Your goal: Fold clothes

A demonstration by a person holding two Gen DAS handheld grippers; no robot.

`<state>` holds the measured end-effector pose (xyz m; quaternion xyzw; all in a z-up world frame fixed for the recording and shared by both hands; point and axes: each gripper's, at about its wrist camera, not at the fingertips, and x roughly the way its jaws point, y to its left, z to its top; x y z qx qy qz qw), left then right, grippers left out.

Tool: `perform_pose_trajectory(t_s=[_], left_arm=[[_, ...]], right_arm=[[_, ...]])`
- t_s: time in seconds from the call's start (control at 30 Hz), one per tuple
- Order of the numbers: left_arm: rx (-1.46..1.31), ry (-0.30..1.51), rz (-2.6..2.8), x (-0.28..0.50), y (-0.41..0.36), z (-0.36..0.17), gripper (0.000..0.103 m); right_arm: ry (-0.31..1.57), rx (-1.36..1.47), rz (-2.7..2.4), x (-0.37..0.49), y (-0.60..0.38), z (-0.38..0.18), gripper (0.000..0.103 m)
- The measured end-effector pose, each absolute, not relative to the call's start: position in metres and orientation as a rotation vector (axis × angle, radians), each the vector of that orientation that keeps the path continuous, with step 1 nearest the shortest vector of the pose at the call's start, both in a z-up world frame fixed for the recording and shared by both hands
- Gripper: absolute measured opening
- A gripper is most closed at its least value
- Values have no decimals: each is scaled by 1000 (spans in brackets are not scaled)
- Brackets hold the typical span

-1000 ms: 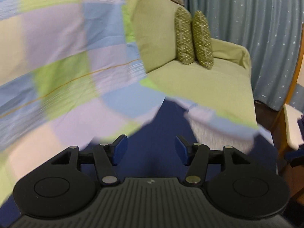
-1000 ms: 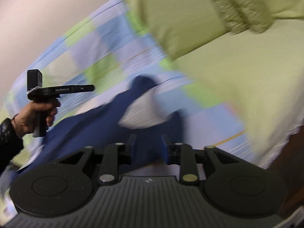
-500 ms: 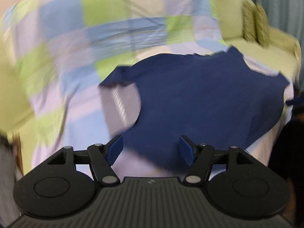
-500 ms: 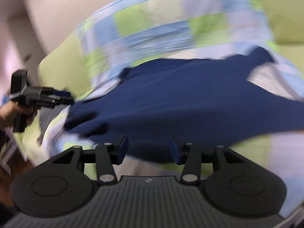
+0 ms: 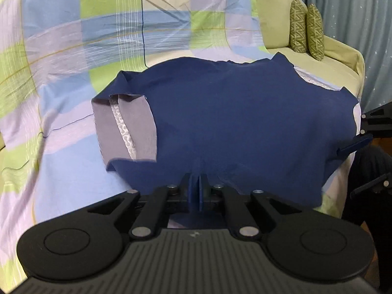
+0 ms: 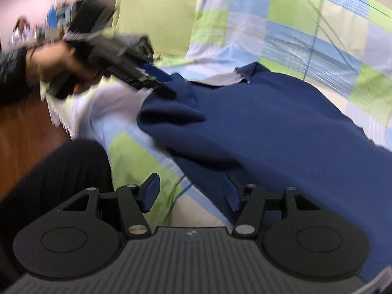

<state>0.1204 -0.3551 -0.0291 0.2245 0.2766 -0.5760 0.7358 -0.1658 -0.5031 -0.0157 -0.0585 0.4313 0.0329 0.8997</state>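
A navy blue shirt (image 5: 240, 122) with a grey inner lining lies spread on a checked sheet over a sofa. My left gripper (image 5: 198, 188) is shut on the shirt's near hem. In the right wrist view the shirt (image 6: 281, 127) fills the right side, and my left gripper (image 6: 156, 85) shows there pinching its edge. My right gripper (image 6: 191, 191) is open, its right finger against the shirt's near edge, with nothing between the pads. It also shows at the right edge of the left wrist view (image 5: 355, 144).
The checked sheet (image 5: 122, 36) covers the green sofa (image 5: 340, 58). Two patterned cushions (image 5: 306, 31) stand at the sofa's far end by a blue curtain (image 5: 355, 5). My dark-trousered leg (image 6: 56, 171) and wooden floor (image 6: 22, 127) lie at left.
My left gripper has closed on the shirt's near hem; it was open before. My right gripper has swung left along the shirt's edge and stays open.
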Motion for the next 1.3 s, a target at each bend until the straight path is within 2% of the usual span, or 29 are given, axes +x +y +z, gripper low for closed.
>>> perform_pose_trajectory(t_s=[0.13, 0.2, 0.23, 0.27, 0.33, 0.43, 0.5, 0.53, 0.6, 0.63, 0.73, 0.8, 0.9, 1.03, 1.17, 1.3], left_arm=[[482, 512, -1281, 125, -334, -12, 9], [529, 469, -1328, 127, -328, -4, 35], [560, 457, -1350, 128, -329, -2, 53], [615, 437, -1385, 128, -333, 2, 59], [673, 432, -1437, 131, -343, 6, 62], [769, 467, -1547, 137, -368, 5, 72], [843, 529, -1573, 141, -389, -6, 72], [891, 581, -1576, 143, -400, -14, 69], [976, 690, -1587, 144, -412, -27, 42], [988, 704, -1598, 143, -412, -28, 9], [833, 677, -1616, 146, -389, -9, 6], [576, 646, -1568, 165, -356, 14, 5], [367, 580, -1414, 178, -310, 30, 2], [272, 614, -1297, 179, -280, 23, 0], [236, 656, -1251, 177, -274, 13, 0], [303, 657, -1265, 174, -281, 12, 0]], right_arm=[[920, -166, 69, -169, -501, -18, 54], [928, -177, 72, -168, -501, -18, 55], [932, -181, 73, -168, -502, -18, 56], [937, -184, 76, -167, -502, -18, 56], [947, -198, 83, -161, -502, -19, 57], [950, -204, 72, -156, -504, -19, 59], [953, -203, 55, -154, -506, -20, 60], [955, -200, 49, -156, -507, -20, 60], [965, -198, 14, -162, -511, -19, 60], [968, -198, 4, -165, -512, -19, 60], [964, -203, -83, -186, -523, -12, 60], [958, -182, -137, -198, -534, -8, 60], [947, -124, -225, -221, -554, -3, 60], [967, -179, -227, -237, -557, -7, 58], [1001, -373, -142, -230, -536, -23, 39], [1027, -475, -106, -221, -528, -40, 37]])
